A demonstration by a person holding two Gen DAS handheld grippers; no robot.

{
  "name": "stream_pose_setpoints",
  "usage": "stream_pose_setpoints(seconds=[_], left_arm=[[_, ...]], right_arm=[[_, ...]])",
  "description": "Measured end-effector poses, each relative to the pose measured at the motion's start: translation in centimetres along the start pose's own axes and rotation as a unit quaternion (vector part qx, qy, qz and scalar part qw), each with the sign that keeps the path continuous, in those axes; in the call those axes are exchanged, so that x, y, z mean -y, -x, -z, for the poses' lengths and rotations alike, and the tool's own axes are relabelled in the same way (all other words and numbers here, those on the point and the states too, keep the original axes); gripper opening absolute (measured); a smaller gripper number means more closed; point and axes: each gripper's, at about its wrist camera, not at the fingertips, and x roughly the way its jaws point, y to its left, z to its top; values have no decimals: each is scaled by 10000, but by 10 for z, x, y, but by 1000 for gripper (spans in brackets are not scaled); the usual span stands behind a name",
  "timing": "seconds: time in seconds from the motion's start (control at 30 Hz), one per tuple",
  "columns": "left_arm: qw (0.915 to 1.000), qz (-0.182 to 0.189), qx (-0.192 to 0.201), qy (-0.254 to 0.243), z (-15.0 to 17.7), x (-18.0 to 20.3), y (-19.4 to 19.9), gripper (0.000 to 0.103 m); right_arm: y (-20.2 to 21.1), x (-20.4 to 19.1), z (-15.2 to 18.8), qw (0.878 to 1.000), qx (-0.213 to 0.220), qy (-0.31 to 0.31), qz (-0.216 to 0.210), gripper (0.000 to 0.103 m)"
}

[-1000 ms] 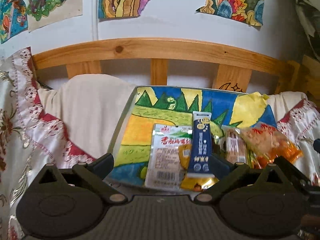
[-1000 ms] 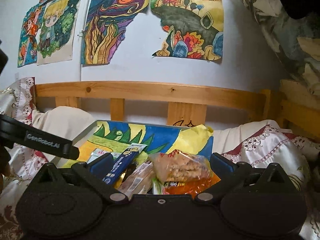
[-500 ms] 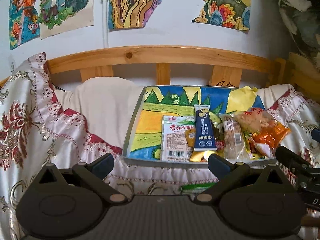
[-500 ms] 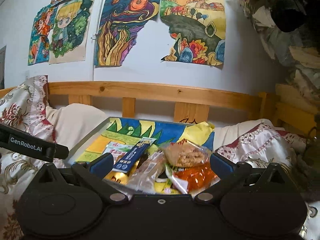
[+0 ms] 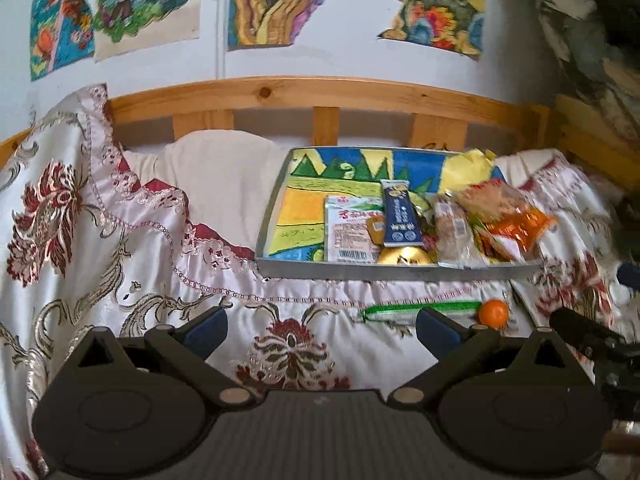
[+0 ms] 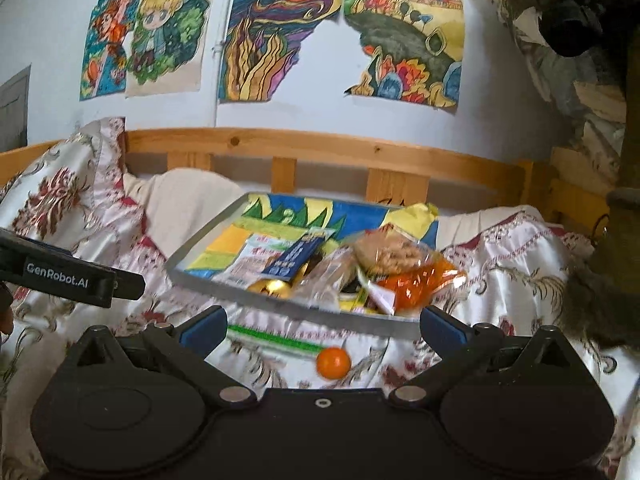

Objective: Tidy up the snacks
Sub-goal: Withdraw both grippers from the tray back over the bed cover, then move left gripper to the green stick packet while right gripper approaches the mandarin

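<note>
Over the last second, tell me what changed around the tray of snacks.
Both hand-held grippers, left and right, pulled back from the grey metal tray, jaws open and empty. That brought the small orange ball and the green-and-white packet on the patterned satin cloth into view. The dark blue stick packet, the white pouch and the orange bag lie as before.

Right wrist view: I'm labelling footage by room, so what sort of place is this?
Probably a home bedroom: a wooden bed rail, a floral bedspread under the snack tray, and hand-coloured drawings on the wall.
</note>
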Motion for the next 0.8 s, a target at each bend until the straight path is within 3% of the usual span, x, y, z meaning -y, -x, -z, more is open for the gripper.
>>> stream_pose_setpoints(seconds=[0.47, 0.8], left_arm=[[9976, 44, 124, -673, 29, -2, 25, 102], [9984, 32, -1, -572, 35, -9, 24, 102]], right_arm=[[22, -10, 10, 9993, -319, -141, 93, 102], [13, -10, 12, 9982, -583, -140, 45, 102]])
